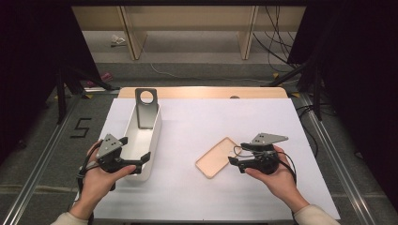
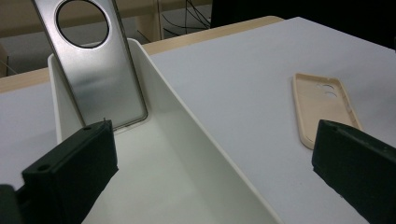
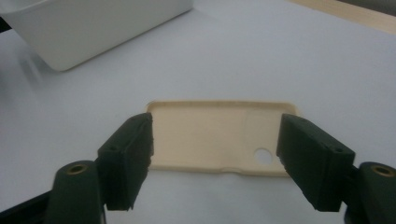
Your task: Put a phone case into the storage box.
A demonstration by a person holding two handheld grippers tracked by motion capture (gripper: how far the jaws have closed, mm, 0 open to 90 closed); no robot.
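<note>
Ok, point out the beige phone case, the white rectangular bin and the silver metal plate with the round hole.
beige phone case [image 3: 210, 135], right gripper view, inner face.
white rectangular bin [image 1: 155, 140], high view, right wall.
silver metal plate [image 2: 105, 88], left gripper view, lower face.
</note>
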